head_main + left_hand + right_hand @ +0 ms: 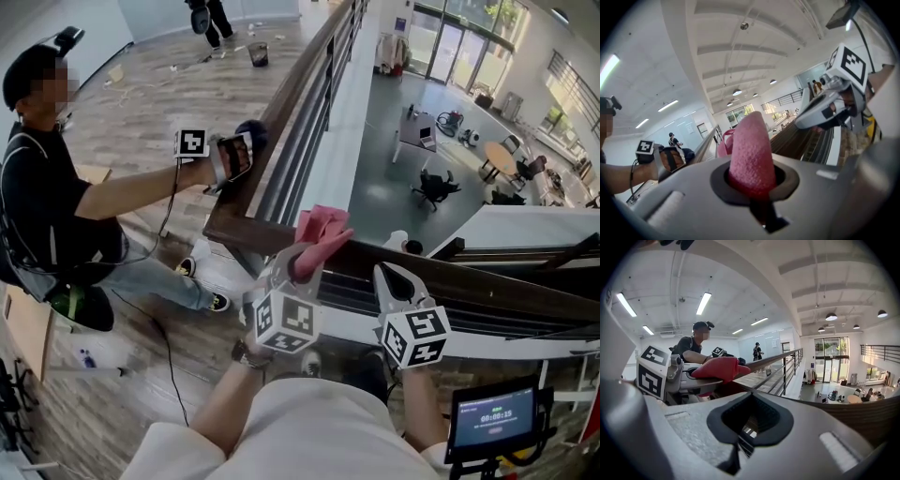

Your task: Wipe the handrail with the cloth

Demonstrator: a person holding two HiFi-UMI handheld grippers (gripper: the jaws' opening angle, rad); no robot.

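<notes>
The pink cloth point(319, 236) sits at the top of the dark wooden handrail point(506, 291), just beside its corner. I cannot tell whether it presses on the wood or hangs a little above it. The left gripper point(302, 264) has its fingers closed on the cloth's lower end, so most of the fabric sticks out past them toward the rail. The right gripper point(386, 277) is just beside it, on the near side of the rail, with its fingers together and nothing between them.

The main risk I see is the drop. Beyond the handrail lies an open lower floor, and only one end of the cloth is pinched, so a snag on the rail's corner or a loosened grip could send it over the edge. Too light a touch would skim the wood without cleaning it.

Another person point(47, 197) works along the other run of the handrail, so the two could crowd the corner.

The only container is a dark bucket point(258, 54), well apart from the handrail on the far floor. Its contents cannot be made out.
</notes>
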